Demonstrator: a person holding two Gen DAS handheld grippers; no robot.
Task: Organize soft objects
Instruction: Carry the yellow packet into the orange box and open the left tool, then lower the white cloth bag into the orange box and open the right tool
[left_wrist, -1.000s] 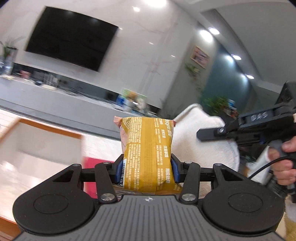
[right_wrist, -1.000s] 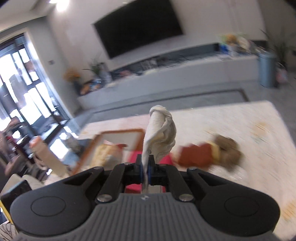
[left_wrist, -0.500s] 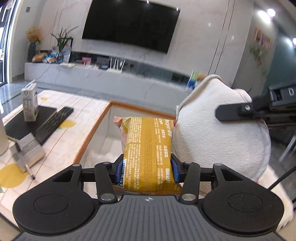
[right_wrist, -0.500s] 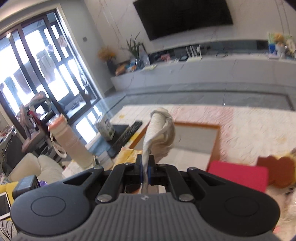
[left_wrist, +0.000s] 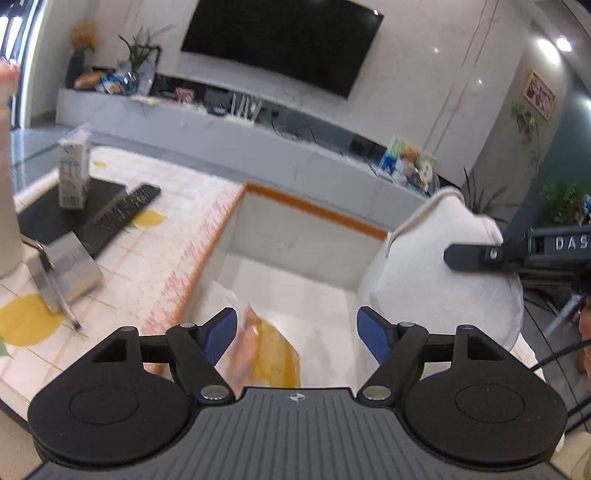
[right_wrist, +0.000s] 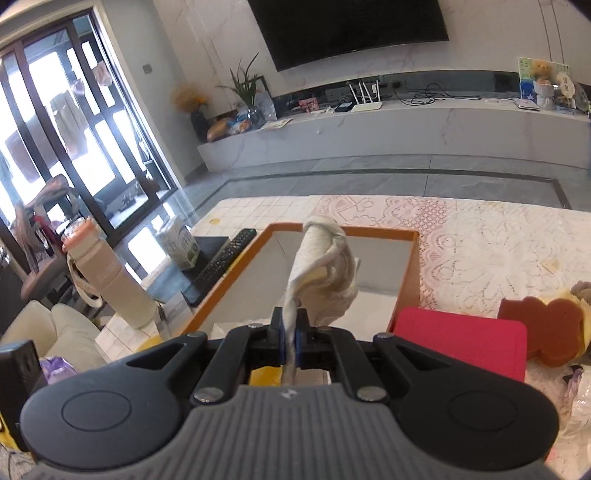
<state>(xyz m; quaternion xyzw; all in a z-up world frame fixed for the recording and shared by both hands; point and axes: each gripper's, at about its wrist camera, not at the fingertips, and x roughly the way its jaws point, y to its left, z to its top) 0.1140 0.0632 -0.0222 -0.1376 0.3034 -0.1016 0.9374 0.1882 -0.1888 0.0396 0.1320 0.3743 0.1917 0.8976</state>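
Note:
My left gripper (left_wrist: 296, 328) is open above an orange-rimmed white box (left_wrist: 314, 210). A yellow snack packet (left_wrist: 275, 360), blurred, lies or falls loose in the box just below the jaws. My right gripper (right_wrist: 290, 334) is shut on a white cloth (right_wrist: 325, 273) and holds it above the same box (right_wrist: 369, 233). The cloth (left_wrist: 439, 280) and the right gripper (left_wrist: 491, 254) show at the right of the left wrist view. A bit of the yellow packet (right_wrist: 264, 376) shows under the right gripper.
A red flat object (right_wrist: 461, 341) and a brown plush toy in red (right_wrist: 546, 328) lie right of the box on a lace cloth. Left of the box are a remote (left_wrist: 122, 212), a milk carton (left_wrist: 74, 171), a metal stand (left_wrist: 62, 266) and a bottle (right_wrist: 107, 273).
My left gripper has opened and let go of the yellow packet, which has dropped into the box. Both grippers have moved over the box; the right still holds the cloth.

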